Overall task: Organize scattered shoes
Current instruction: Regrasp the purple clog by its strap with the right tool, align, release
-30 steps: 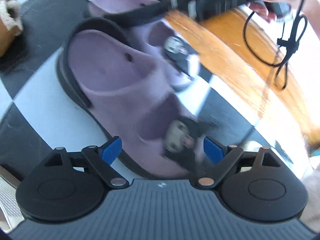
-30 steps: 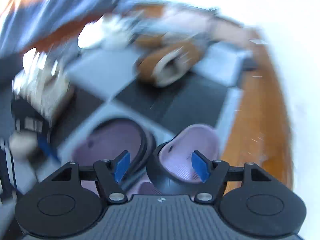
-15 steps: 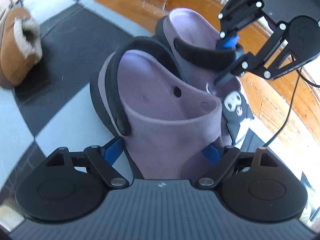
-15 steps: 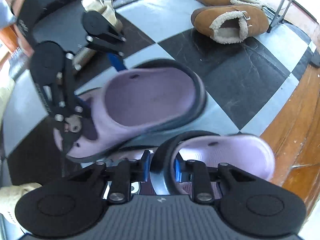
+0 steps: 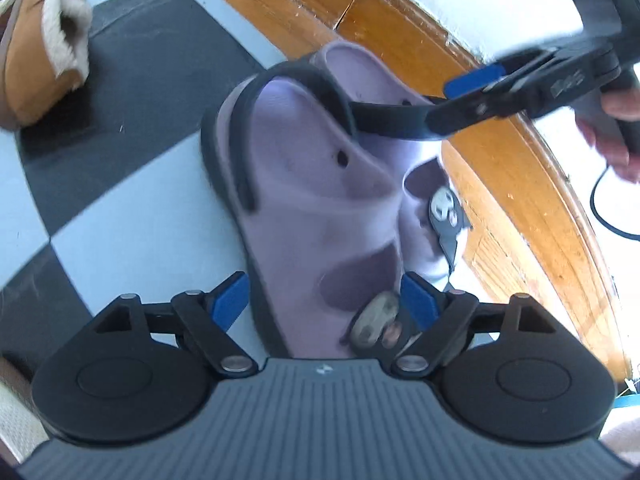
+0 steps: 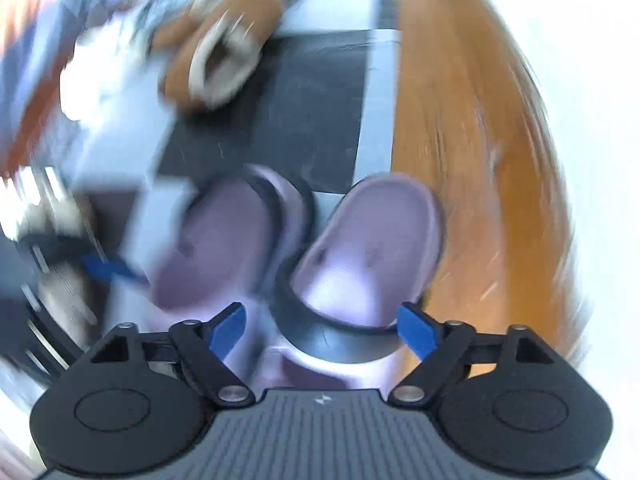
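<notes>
Two purple clogs lie side by side on the checkered mat by the wooden floor strip. The nearer clog (image 5: pixel 312 200) has its toe end between the blue pads of my left gripper (image 5: pixel 324 296), which press on its sides. Behind it, by the wood, lies the second clog (image 5: pixel 368 76). My right gripper (image 5: pixel 452 100) hovers over that clog's black heel strap. In the blurred right wrist view, the right gripper (image 6: pixel 324 330) has its jaws opening, and the strap (image 6: pixel 332 340) lies loose between the pads. The left clog (image 6: pixel 224 240) is beside the right clog (image 6: pixel 372 248).
A brown fleece-lined slipper (image 5: pixel 40 48) sits at the far left of the mat (image 5: pixel 120 80); the right wrist view shows a brown slipper (image 6: pixel 224 52) further back. A wooden floor strip (image 5: pixel 500 152) and a white wall border the clogs. A hand (image 5: pixel 616 128) and a cable are at the right.
The right gripper, shut on the second clog's heel strap half a second ago, has let it go and rolled. The left-held clog has come down from a tilt beside its mate.
</notes>
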